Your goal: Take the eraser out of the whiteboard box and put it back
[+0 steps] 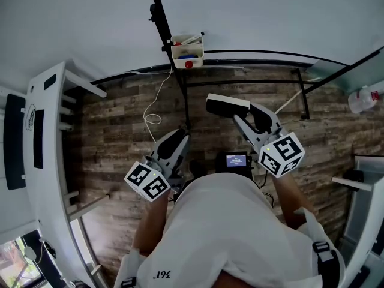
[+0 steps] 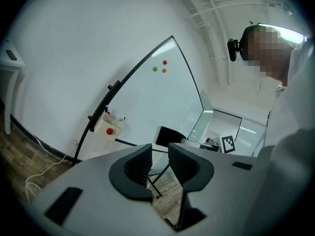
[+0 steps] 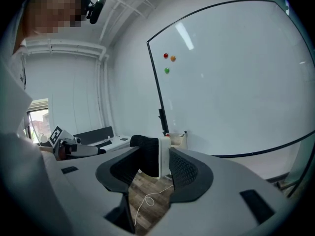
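The right tongs (image 3: 156, 167) grip the eraser (image 3: 150, 156), its black felt face against one jaw and its white back against the other. In the head view the eraser (image 1: 227, 105) hangs in the air over the wooden floor (image 1: 120, 131), well apart from the whiteboard box (image 1: 187, 54). That box is fixed at the lower edge of the whiteboard (image 3: 236, 82), a red magnet (image 1: 188, 64) on its front; what lies inside looks like markers, though it is too small to be sure. The left tongs (image 2: 160, 162) stand slightly apart, with nothing between them.
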Motion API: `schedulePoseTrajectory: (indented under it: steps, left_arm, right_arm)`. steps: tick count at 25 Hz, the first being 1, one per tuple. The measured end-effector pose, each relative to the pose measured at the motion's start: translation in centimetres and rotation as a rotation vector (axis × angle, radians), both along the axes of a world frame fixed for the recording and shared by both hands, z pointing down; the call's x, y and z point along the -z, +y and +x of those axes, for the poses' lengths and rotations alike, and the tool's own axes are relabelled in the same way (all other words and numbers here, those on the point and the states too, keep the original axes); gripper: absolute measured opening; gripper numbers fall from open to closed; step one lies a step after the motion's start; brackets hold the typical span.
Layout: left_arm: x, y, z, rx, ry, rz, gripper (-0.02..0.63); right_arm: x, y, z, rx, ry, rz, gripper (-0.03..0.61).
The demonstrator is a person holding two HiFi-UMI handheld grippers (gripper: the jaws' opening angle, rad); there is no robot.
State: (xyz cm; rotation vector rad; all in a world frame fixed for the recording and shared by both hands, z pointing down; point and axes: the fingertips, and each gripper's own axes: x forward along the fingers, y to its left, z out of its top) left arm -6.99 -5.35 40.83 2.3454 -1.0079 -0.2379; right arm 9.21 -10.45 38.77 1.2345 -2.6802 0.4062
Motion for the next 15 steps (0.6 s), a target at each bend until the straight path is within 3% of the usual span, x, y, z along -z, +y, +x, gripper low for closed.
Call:
schedulePoseTrajectory:
  steps: [15]
  left_arm:
    - [-0.59,0.07,0.34,0.001,0.005,-0.019,0.107]
  right_arm:
    - [-0.75,0.18,-0.29,0.014,-0.007,-0.024,0.202]
